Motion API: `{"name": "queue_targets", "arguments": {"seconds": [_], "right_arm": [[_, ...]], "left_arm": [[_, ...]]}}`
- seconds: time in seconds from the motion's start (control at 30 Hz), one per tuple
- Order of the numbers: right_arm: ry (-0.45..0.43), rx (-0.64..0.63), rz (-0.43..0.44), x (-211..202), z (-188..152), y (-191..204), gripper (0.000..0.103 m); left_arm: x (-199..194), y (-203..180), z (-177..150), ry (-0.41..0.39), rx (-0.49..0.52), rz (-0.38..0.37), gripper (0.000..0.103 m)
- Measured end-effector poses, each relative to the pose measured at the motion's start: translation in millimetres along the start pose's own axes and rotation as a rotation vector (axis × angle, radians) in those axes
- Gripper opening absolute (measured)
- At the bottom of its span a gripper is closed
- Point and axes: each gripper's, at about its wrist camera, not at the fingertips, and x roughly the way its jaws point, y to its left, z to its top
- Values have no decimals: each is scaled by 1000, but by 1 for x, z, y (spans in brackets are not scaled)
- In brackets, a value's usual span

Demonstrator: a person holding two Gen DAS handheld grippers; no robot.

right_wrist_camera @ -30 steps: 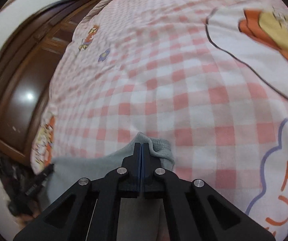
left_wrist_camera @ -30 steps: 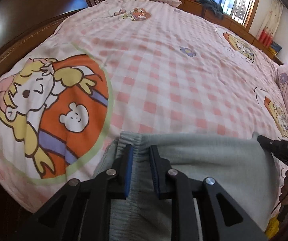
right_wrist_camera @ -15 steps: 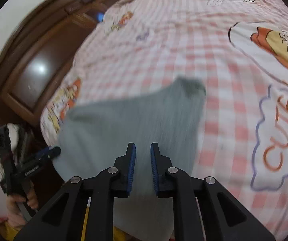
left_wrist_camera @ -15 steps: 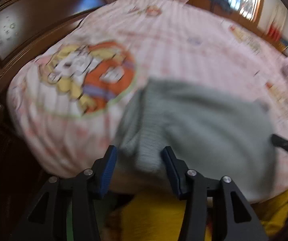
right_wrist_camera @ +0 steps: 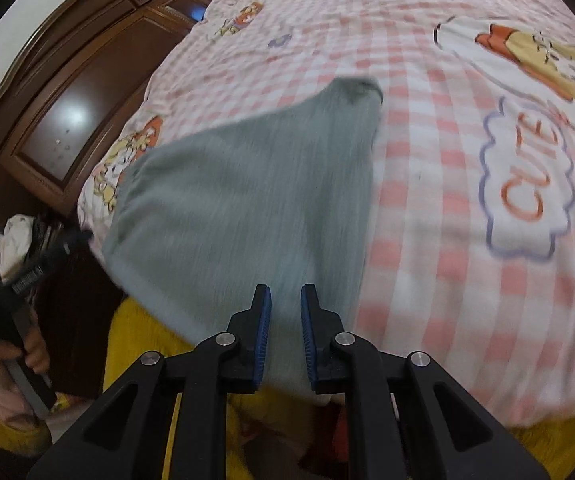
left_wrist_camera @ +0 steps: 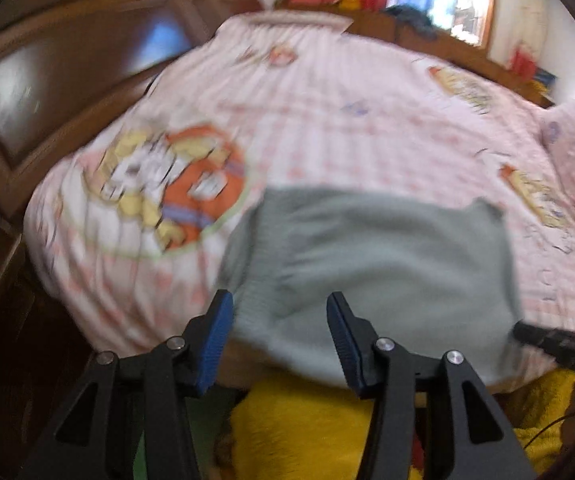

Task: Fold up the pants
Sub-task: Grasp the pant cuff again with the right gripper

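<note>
Scanning from my left: dark brown wooden wardrobe panels along the bed's far side; next, the pink-and-white checked cartoon-print bedsheet, with an orange-and-yellow cartoon medallion printed near its left edge. Centre item: the grey-green soft knit pants, lying folded into a compact block at the near edge of the bed, the lower portion draping slightly over the side; the right view shows the same pants tapering to a far corner. My left gripper hangs just above the near hem with its blue-padded jaws spread wide, nothing between them. My right gripper sits over the pants' near right part, jaws parted by a narrow gap, also holding nothing. Handling, in my judgement: light, limp, non-slip cloth that will sag and unfold if lifted by one point; best pinched at two corners of one edge, through all layers, the thicker gathered band on the left giving the firmest bite. Below both tools, yellow fuzzy fabric, apparently the person's clothing. Far left of the right view, a hand gripping a handle. Writing: "CUTE" in orange letters inside a purple cloud outline on the sheet, at right; no other legible labels, the left view being blurred.
</note>
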Motion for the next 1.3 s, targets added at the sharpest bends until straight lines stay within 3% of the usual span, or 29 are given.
{"name": "queue_targets", "arguments": {"seconds": [0.07, 0.13, 0.33, 0.57, 0.63, 0.7, 0.8, 1.03, 1.3], "right_arm": [[32, 6, -1, 7, -9, 0, 16], [63, 21, -1, 13, -18, -3, 16], [95, 42, 7, 12, -28, -9, 16], [75, -1, -21, -4, -28, -2, 16], [38, -24, -21, -13, -25, 3, 22], [-11, -25, -18, -24, -20, 3, 38], [-84, 12, -41, -37, -14, -5, 46], [-84, 137, -67, -34, -11, -36, 47], [-81, 146, -59, -23, -2, -38, 48]], "left_arm": [[5, -13, -2, -1, 56, -10, 50], [18, -20, -7, 45, 76, -4, 38], [64, -7, -30, 183, 11, -11, 35], [56, -12, -29, 190, 32, 11, 35], [53, -13, -26, 187, 22, 3, 44], [48, -14, -24, 180, 4, -10, 49], [43, -16, -22, 169, -3, -12, 55], [43, -15, -19, 172, -31, 2, 65], [44, -11, -15, 174, -56, -4, 73]]}}
